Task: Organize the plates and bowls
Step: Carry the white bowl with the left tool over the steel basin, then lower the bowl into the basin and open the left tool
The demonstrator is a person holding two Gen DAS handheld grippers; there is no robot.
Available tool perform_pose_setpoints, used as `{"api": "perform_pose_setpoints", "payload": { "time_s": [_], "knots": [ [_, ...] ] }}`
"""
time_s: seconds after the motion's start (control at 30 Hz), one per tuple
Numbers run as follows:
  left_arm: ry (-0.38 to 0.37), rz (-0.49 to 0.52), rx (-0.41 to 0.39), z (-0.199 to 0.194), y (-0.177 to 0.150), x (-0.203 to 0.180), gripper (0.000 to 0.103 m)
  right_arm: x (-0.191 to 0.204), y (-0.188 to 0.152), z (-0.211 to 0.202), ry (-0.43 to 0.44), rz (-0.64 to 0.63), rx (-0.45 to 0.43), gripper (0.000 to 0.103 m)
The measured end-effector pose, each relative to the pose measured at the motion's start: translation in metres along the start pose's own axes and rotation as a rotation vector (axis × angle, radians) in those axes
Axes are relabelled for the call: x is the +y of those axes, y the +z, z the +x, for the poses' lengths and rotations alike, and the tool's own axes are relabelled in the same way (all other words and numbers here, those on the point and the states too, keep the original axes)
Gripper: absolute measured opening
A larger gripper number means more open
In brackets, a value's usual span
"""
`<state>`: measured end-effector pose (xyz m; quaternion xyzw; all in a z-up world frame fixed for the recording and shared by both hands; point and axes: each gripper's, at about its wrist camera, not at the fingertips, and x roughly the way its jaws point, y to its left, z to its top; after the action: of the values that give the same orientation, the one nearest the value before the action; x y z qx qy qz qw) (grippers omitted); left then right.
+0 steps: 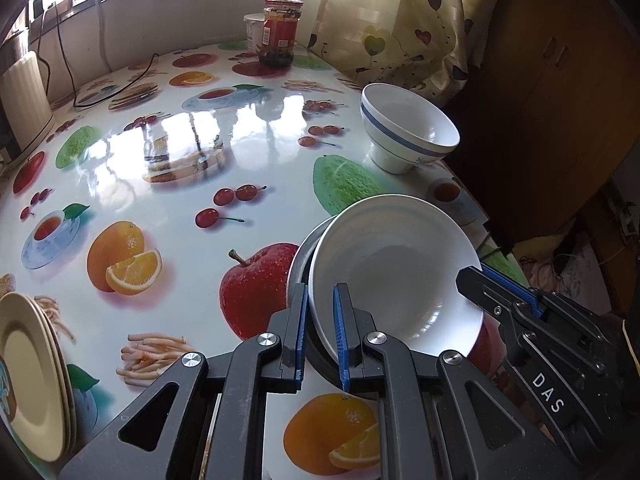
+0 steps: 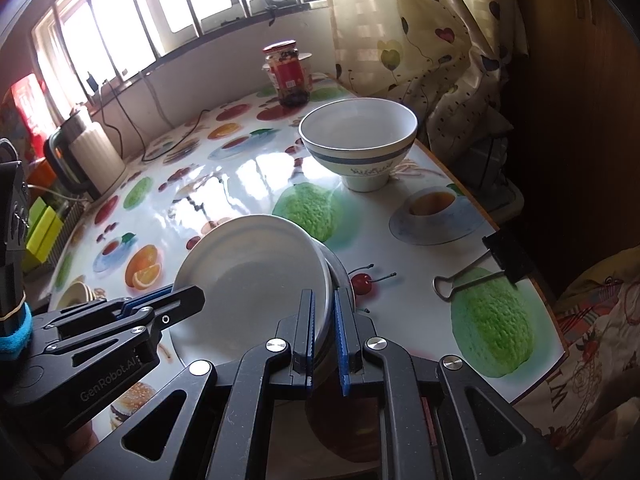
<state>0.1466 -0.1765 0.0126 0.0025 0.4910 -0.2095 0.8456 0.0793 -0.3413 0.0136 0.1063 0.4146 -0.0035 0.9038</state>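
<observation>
With the left gripper (image 1: 320, 332) closed to a narrow gap, pinches the near rim of the white bowl (image 1: 400, 272) at lower centre of the left view. With the right gripper (image 2: 324, 332), narrowed just as far, clamps the opposite rim, seemingly together with the edge of the steel dish (image 2: 340, 276) beneath. Holds the white bowl tilted, half nested in that dish, low over the fruit-print table (image 1: 180, 152) and near its right edge. Cannot tell whether the dish rests on the table or hangs from the pinch. Risks a slip here, given a glazed rim, slim pads and two holds set at different angles. Could twist the bowl out of one pinch and drop it onto the dish or past the table edge. Could also carry the steel dish along by accident and lose it midway. Should mind the blue-banded bowl (image 1: 408, 128) at upper right, close to the same edge. Could knock it off with a wide swing. Leaves the cream plates (image 1: 32, 372) at lower left well apart, out of harm.
</observation>
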Motion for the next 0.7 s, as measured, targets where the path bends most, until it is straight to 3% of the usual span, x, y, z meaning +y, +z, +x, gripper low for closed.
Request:
{"api": "perform_pose_setpoints", "payload": {
  "time_s": [0.7],
  "knots": [
    [-0.010,0.008,-0.025,-0.0053,0.0067,-0.0028,0.016,-0.0021,0.0053,-0.0027,0.009,0.015,-0.024,0.015]
  ]
}}
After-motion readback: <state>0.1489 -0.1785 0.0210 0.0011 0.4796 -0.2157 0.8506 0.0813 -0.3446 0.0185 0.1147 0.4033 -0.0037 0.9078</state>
